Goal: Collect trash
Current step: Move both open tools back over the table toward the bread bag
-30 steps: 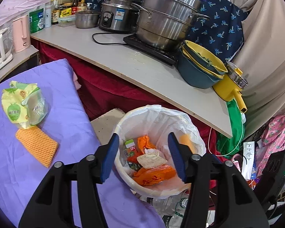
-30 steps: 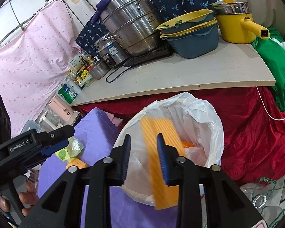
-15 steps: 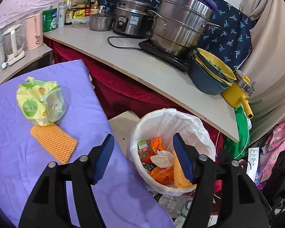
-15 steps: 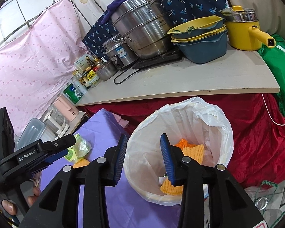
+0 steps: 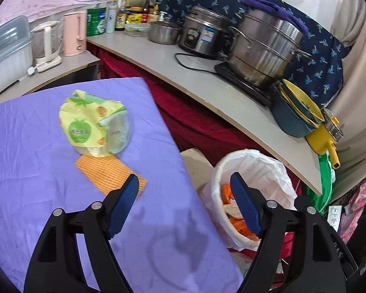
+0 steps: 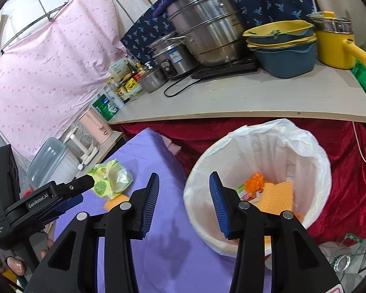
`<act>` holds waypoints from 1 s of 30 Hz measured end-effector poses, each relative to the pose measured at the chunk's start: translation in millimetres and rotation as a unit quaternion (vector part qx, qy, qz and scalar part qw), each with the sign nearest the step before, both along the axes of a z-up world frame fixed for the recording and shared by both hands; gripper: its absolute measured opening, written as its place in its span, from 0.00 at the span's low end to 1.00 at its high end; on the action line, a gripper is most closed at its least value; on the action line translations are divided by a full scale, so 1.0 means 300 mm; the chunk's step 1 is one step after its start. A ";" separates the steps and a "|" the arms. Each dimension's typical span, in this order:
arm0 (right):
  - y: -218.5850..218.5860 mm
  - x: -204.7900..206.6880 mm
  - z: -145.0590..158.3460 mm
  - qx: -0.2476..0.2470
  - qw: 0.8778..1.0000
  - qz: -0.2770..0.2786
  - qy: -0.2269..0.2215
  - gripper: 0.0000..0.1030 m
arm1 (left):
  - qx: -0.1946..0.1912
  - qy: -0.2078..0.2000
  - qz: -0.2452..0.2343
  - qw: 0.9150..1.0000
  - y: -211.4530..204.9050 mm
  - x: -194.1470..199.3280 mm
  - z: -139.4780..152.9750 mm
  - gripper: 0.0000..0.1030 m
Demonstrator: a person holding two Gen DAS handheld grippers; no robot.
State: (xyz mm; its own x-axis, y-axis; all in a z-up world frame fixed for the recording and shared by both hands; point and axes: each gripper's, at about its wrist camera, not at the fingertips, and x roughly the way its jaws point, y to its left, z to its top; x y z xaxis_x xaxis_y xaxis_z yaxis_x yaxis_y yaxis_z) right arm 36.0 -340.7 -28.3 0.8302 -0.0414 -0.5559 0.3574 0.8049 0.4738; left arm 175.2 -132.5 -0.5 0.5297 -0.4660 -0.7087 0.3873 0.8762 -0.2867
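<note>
A white-lined trash bin [image 5: 256, 168] [image 6: 312, 166] stands beside the purple table [image 5: 24, 171] [image 6: 158, 256], holding orange scraps and an orange mesh pad [image 6: 278, 197]. On the purple cloth lie a yellow-green snack wrapper [image 5: 92, 127] [image 6: 109, 178] and a second orange mesh pad [image 5: 107, 171] [image 6: 114, 202]. My left gripper [image 5: 184, 179] hovers over the table's right edge, jaws opening, nothing between them. My right gripper [image 6: 183, 178] hangs over the bin's left rim, jaws opening and empty. The left gripper's body [image 6: 44, 200] shows at the left of the right wrist view.
A grey counter [image 5: 207, 92] behind carries a steel steamer pot [image 5: 263, 48], rice cooker [image 5: 202, 36], stacked blue and yellow bowls [image 6: 283, 48], a yellow pot [image 6: 334, 41], bottles and a pink kettle [image 5: 74, 34]. Red cloth hangs below the counter. Plastic bottles lie on the floor by the bin.
The orange pad dropped from my right gripper into the bin. Both grippers opened wider. My left gripper swung left from over the bin toward the table, bringing the wrapper and pad closer.
</note>
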 end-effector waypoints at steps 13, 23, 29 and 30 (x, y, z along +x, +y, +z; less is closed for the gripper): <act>0.253 0.242 -0.069 0.002 0.995 0.095 0.032 0.41 | 0.014 0.012 0.092 0.996 0.312 0.163 -0.059 0.75; 0.404 0.423 -0.192 0.022 0.987 0.142 0.070 0.43 | 0.026 0.022 0.126 0.991 0.432 0.295 -0.126 0.79; 0.423 0.517 -0.273 0.032 0.984 0.147 0.094 0.43 | 0.029 0.032 0.128 0.991 0.440 0.373 -0.183 0.80; 0.424 0.528 -0.284 0.033 0.984 0.146 0.097 0.43 | 0.030 0.034 0.127 0.991 0.439 0.385 -0.193 0.80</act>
